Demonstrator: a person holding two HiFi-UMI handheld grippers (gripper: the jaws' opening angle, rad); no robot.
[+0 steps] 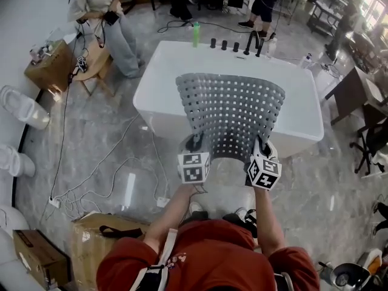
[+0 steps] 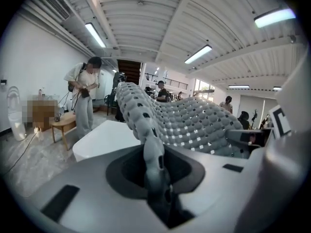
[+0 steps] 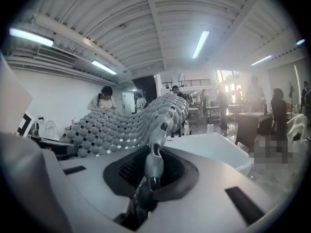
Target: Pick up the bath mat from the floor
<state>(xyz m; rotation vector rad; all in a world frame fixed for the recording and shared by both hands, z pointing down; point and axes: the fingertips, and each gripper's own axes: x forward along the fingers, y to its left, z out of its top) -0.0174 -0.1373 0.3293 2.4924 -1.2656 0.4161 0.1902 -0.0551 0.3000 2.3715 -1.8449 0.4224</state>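
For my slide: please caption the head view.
Left tongs and right tongs hold a grey bath mat up near a bathtub.

A white bathtub (image 1: 159,80) stands on the grey marble floor (image 1: 339,187). On its far rim are a green bottle (image 1: 196,34) and a row of black tap fittings (image 1: 236,45). To the left, a person in light clothes (image 1: 103,14) is beside a small wooden stool (image 1: 91,66), with a cardboard box (image 1: 51,65) just beyond it. White toilets (image 1: 24,108) line the left edge. White cables (image 1: 97,180) trail across the floor near a power strip (image 1: 128,190). Two more cardboard boxes (image 1: 100,241) sit at lower left. A dark chair (image 1: 351,93) stands to the right. Tube lights (image 2: 198,54) hang from the ribbed ceiling (image 3: 160,18).
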